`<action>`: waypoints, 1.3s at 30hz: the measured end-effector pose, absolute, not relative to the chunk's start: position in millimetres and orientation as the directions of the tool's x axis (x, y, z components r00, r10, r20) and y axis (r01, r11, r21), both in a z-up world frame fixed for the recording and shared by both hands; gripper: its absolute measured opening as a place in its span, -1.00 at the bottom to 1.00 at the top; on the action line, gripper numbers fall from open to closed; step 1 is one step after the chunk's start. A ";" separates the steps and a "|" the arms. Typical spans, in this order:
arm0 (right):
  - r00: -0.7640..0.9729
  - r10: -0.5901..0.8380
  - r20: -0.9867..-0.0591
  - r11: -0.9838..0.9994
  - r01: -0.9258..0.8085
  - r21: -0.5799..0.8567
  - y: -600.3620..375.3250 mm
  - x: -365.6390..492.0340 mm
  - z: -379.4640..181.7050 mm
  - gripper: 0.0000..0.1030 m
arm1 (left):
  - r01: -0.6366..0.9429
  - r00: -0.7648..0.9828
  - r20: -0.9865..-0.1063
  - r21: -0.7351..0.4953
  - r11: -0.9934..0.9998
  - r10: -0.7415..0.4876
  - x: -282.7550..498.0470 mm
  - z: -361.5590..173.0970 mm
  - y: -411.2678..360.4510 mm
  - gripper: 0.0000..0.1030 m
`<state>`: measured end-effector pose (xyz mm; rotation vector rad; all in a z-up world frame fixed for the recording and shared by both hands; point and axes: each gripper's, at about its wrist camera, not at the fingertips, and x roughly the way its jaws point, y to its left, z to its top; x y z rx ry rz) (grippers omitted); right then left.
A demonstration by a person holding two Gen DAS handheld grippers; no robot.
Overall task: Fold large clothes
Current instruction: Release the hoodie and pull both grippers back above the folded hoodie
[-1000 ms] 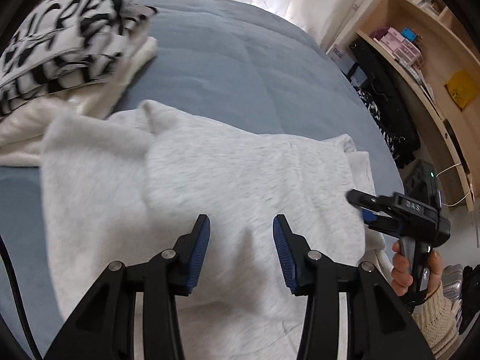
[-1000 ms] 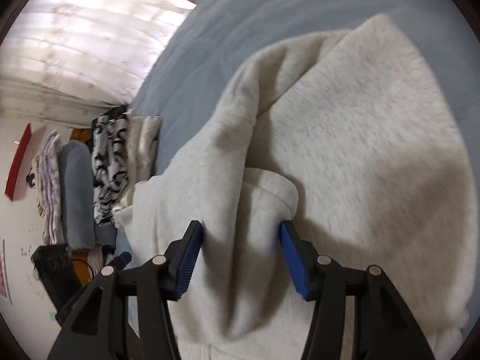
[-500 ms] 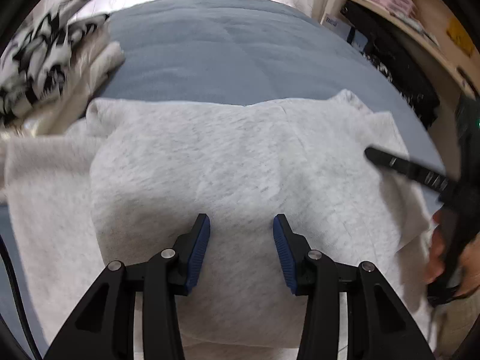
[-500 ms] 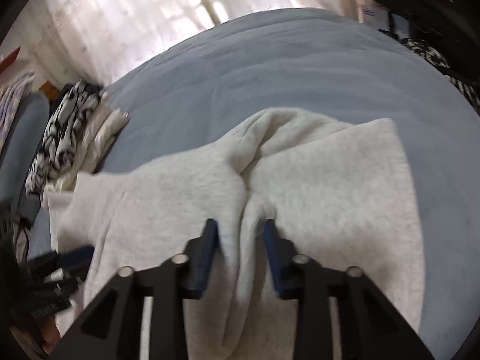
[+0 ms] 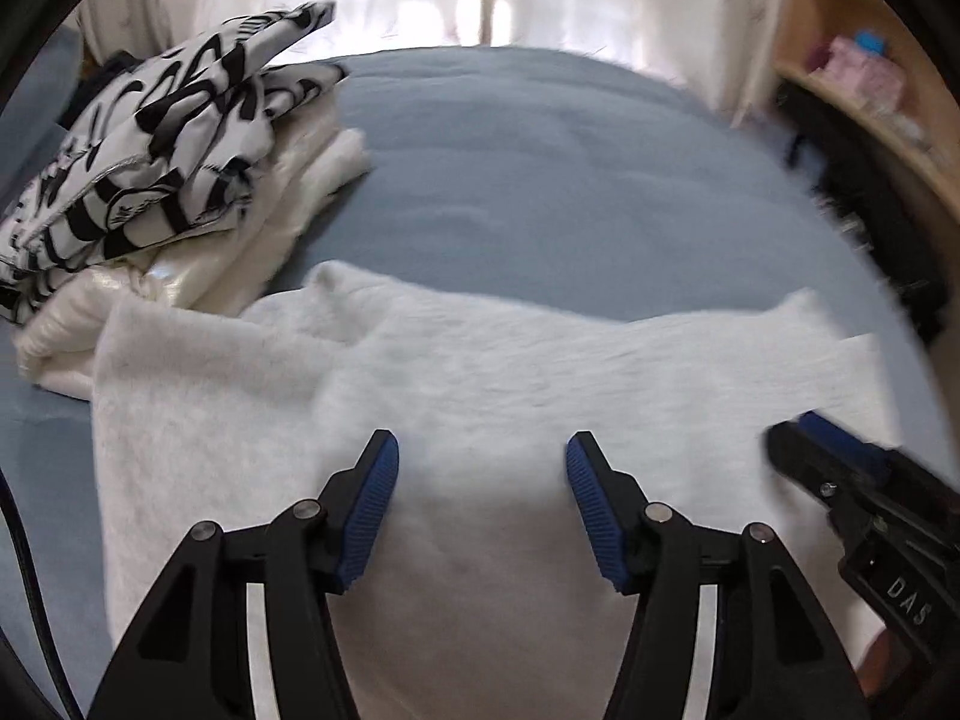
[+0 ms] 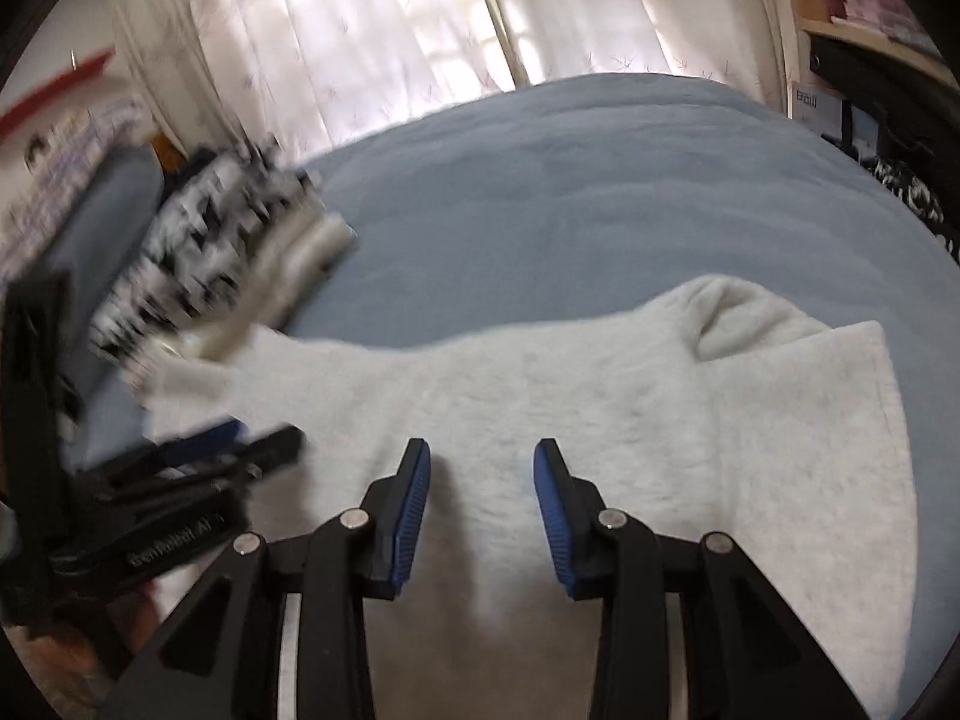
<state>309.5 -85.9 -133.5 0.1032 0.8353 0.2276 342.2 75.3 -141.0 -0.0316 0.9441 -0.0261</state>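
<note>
On the blue bed (image 5: 540,180), just beside the folded stack (image 5: 180,192), the pale fleece garment (image 5: 510,372) lies half-folded, the left gripper (image 5: 480,498) opening and the right gripper (image 6: 482,504) narrow, both empty above it, so next probably comes regripping an edge.

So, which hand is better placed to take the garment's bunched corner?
Probably right. The right tool sits open near the bunched corner; the left tool, jaws opening with nothing pinched, is toward the other end of the garment.
</note>
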 end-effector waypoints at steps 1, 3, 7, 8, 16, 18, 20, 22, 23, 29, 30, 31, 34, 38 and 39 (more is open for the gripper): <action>0.662 0.201 -0.722 0.979 -0.159 0.128 -83.7 312.8 -141.1 -0.35 | 0.004 0.585 -0.810 -0.025 1.000 -0.023 344.2 -145.9 76.8 0.19; 0.698 0.109 -0.707 0.991 -0.135 0.020 -85.1 316.4 -148.8 -0.36 | 0.005 0.586 -0.809 -0.046 0.999 -0.040 347.1 -154.2 82.4 0.27; 0.708 0.083 -0.701 0.994 -0.108 0.008 -106.6 323.7 -154.0 -0.37 | 0.028 0.619 -0.785 0.014 1.000 -0.007 344.5 -158.7 74.5 0.36; 0.708 0.083 -0.701 0.994 -0.108 0.008 -109.2 324.5 -153.6 -0.37 | 0.032 0.631 -0.776 0.039 0.999 0.010 343.5 -159.8 71.3 0.39; 0.686 0.133 -0.715 0.991 -0.068 0.119 -124.7 310.5 -134.4 -0.34 | 0.013 0.642 -0.765 -0.052 0.999 -0.049 333.7 -145.4 88.3 0.39; 0.696 0.134 -0.705 0.990 -0.065 0.124 -128.3 299.1 -125.7 -0.32 | -0.001 0.631 -0.773 -0.073 0.997 -0.056 326.3 -138.6 98.3 0.40; 0.695 0.141 -0.705 0.988 -0.059 0.140 -131.7 289.7 -118.5 -0.31 | -0.008 0.624 -0.779 -0.091 0.996 -0.066 317.0 -132.6 106.8 0.39; 0.687 0.167 -0.708 0.981 -0.046 0.188 -138.2 277.9 -112.1 -0.31 | -0.022 0.629 -0.775 -0.097 0.995 -0.062 302.7 -124.9 117.0 0.40; 0.682 0.183 -0.708 0.976 -0.039 0.215 -141.4 270.9 -109.0 -0.31 | -0.031 0.633 -0.772 -0.094 0.995 -0.053 294.3 -120.2 122.5 0.40; 0.682 0.222 -0.696 0.961 -0.034 0.274 -148.2 226.7 -93.6 -0.31 | -0.063 0.638 -0.770 -0.087 0.994 -0.027 239.4 -96.9 145.5 0.39; 0.685 0.223 -0.693 0.961 -0.036 0.274 -148.2 220.0 -91.5 -0.31 | -0.067 0.634 -0.773 -0.087 0.994 -0.025 229.6 -93.6 148.4 0.39; 0.690 0.221 -0.690 0.962 -0.039 0.270 -147.6 211.4 -88.8 -0.31 | -0.069 0.633 -0.774 -0.089 0.994 -0.026 221.5 -90.3 151.0 0.39; 0.694 0.233 -0.681 0.962 -0.060 0.268 -145.9 186.8 -80.7 -0.31 | -0.077 0.630 -0.776 -0.106 0.991 -0.034 194.3 -81.5 157.4 0.39; 0.702 0.265 -0.661 0.953 -0.085 0.292 -146.1 152.5 -68.0 -0.31 | -0.101 0.643 -0.764 -0.153 0.983 -0.053 155.2 -68.0 168.9 0.39; 0.705 0.269 -0.657 0.952 -0.089 0.294 -146.8 145.9 -65.8 -0.31 | -0.106 0.649 -0.758 -0.169 0.980 -0.061 141.8 -64.7 172.3 0.39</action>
